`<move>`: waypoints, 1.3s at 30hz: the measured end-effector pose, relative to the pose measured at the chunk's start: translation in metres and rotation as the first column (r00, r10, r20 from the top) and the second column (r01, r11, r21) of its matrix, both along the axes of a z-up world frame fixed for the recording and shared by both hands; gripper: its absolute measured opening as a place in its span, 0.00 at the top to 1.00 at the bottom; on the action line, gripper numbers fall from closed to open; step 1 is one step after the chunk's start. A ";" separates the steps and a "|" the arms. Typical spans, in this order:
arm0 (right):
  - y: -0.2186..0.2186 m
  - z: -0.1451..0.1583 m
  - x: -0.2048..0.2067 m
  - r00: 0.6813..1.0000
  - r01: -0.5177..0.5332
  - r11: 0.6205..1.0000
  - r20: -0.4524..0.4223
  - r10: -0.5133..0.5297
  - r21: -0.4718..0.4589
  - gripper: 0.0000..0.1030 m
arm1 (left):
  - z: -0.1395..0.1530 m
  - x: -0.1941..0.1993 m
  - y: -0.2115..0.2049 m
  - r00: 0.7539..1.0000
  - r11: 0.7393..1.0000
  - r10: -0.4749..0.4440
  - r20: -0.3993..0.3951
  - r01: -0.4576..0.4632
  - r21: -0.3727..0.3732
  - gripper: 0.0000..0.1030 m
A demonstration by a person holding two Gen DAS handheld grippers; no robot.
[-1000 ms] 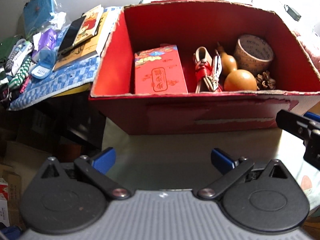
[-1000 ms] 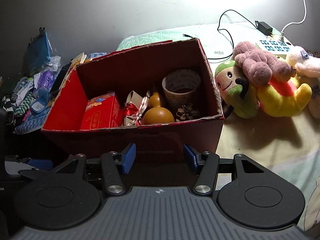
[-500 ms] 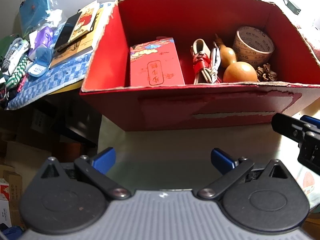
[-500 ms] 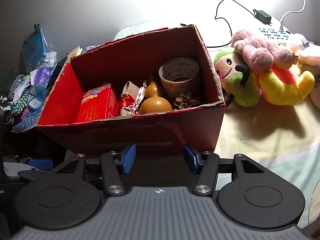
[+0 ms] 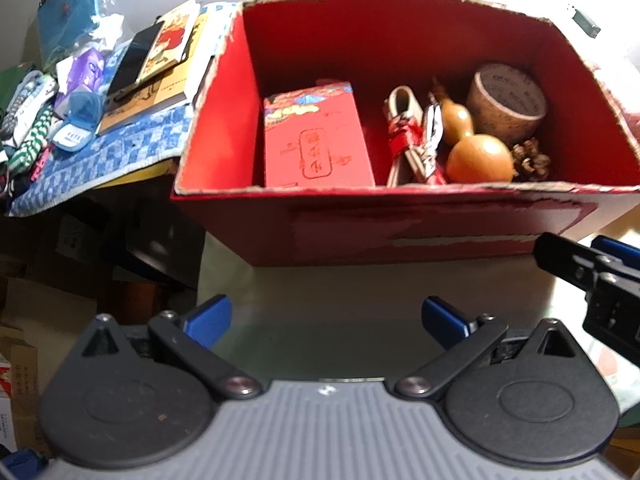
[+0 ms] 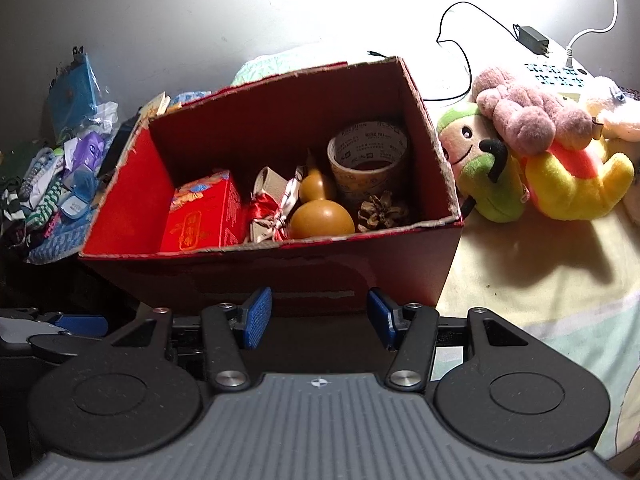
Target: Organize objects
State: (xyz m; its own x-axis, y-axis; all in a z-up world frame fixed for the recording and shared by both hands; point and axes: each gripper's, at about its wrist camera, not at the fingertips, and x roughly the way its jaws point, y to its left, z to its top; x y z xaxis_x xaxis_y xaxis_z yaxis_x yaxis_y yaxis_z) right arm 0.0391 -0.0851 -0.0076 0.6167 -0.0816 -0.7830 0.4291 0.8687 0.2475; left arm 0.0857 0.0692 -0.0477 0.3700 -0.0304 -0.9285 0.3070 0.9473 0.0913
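Red cardboard box (image 6: 280, 276) sits just ahead of both empty, spread-fingered hand-held grippers (image 5: 324, 320) (image 6: 318, 318).

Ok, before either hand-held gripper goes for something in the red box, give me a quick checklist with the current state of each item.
1. Left hand-held gripper open and empty: ok.
2. Right hand-held gripper open and empty: ok.
3. Red box open at the top, nothing covering it: ok.
4. Gourd reachable from above: ok, though it lies close against the tape roll and the pine cone.
5. Red packet free to lift: cannot tell, its lower edge is hidden behind the front wall.
6. Both hand-held grippers short of the box, outside its front wall: ok.
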 end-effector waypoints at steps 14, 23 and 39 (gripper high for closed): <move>-0.003 0.042 -0.006 0.994 0.015 1.000 0.105 -0.012 -0.026 0.45 | 0.053 0.007 -0.002 0.994 0.997 -0.052 0.097 0.057 -0.046 0.02; -0.015 0.064 0.012 0.984 0.068 0.996 0.171 -0.056 -0.063 0.45 | 0.078 0.025 -0.011 0.978 0.998 -0.052 0.203 0.058 -0.024 0.01; -0.013 0.053 0.031 0.988 0.089 0.991 0.138 -0.074 -0.100 0.45 | 0.063 0.050 -0.007 0.981 0.999 -0.030 0.191 0.034 -0.018 0.01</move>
